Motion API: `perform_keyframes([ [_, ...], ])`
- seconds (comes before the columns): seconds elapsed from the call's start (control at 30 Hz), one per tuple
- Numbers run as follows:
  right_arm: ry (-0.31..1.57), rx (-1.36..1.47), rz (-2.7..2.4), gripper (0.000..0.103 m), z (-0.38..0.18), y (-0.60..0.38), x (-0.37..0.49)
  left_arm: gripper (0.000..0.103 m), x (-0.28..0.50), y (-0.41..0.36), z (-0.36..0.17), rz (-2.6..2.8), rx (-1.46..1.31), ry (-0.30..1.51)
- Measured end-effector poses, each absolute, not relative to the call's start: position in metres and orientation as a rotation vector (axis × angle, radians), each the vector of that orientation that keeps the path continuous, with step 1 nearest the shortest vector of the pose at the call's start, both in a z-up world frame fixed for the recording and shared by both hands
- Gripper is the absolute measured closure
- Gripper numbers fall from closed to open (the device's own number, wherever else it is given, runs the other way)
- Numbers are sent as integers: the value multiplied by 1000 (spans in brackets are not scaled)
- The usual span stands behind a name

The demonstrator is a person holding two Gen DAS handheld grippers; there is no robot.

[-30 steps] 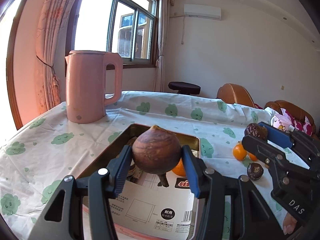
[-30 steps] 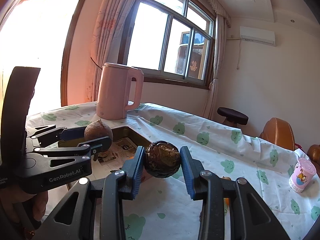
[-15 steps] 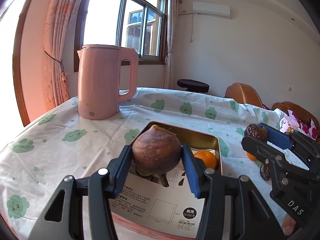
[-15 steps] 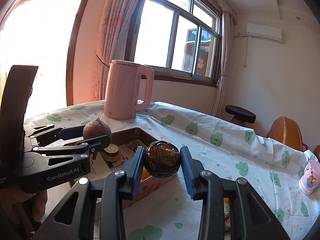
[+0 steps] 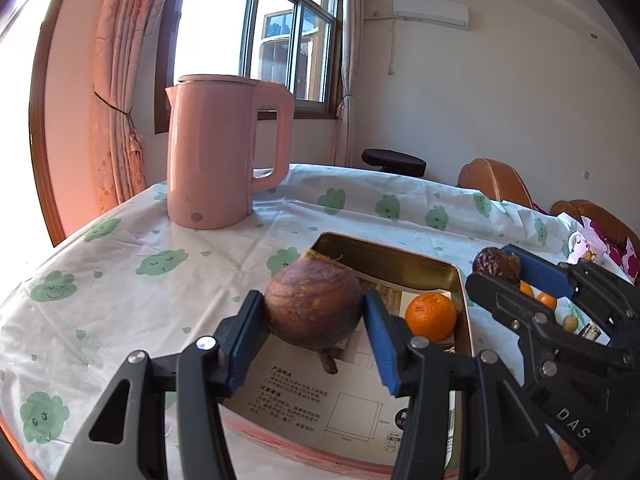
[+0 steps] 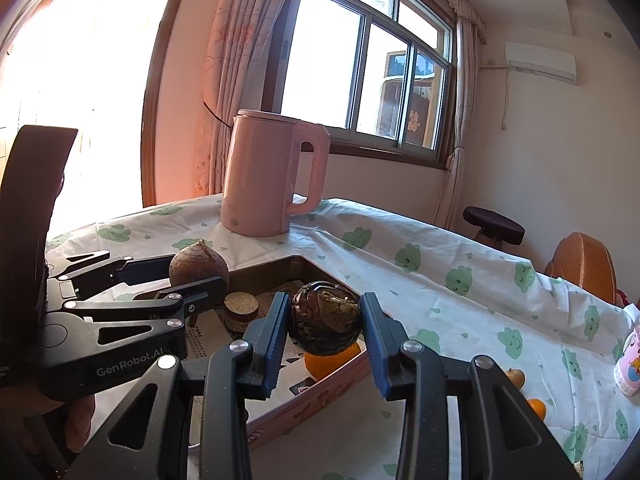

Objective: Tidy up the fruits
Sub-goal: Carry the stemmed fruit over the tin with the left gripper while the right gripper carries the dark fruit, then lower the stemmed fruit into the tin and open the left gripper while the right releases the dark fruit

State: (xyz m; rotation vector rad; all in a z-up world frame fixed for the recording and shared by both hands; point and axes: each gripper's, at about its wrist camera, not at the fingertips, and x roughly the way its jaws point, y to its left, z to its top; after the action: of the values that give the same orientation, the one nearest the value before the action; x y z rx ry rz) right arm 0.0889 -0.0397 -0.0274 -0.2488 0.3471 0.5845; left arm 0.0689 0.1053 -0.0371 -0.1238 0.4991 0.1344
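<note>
My left gripper (image 5: 314,328) is shut on a round brown fruit (image 5: 314,304) with a short stalk, held above the near part of a shallow tin tray (image 5: 400,256). An orange (image 5: 430,316) lies in the tray's right side. My right gripper (image 6: 324,334) is shut on a dark wrinkled fruit (image 6: 324,320), hanging over the tray's right edge (image 6: 320,404). In the right wrist view the left gripper (image 6: 200,276) and its brown fruit (image 6: 199,266) show at the left, and a brown disc (image 6: 241,304) sits in the tray.
A tall pink kettle (image 5: 224,156) stands on the cloud-print tablecloth (image 5: 120,280) behind the tray. Small oranges (image 6: 536,406) and a brown nut-like fruit (image 6: 515,377) lie on the cloth at the right. A pink cup (image 6: 630,364) stands at the far right; chairs sit beyond the table.
Both grippers have slid left across the table with their fruits, and now hang over the tray. The kettle looms larger and nearer the middle. Neither grip has changed.
</note>
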Motion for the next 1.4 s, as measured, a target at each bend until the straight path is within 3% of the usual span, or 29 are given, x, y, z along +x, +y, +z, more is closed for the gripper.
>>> perform_keyframes([
  [1.17,599,-237,620,64,-57,-17,133,50,91,107,-52,118,-67,653],
  [1.4,605,-212,603,52,-56,-22,135,47,86,107,-49,140,-61,626],
])
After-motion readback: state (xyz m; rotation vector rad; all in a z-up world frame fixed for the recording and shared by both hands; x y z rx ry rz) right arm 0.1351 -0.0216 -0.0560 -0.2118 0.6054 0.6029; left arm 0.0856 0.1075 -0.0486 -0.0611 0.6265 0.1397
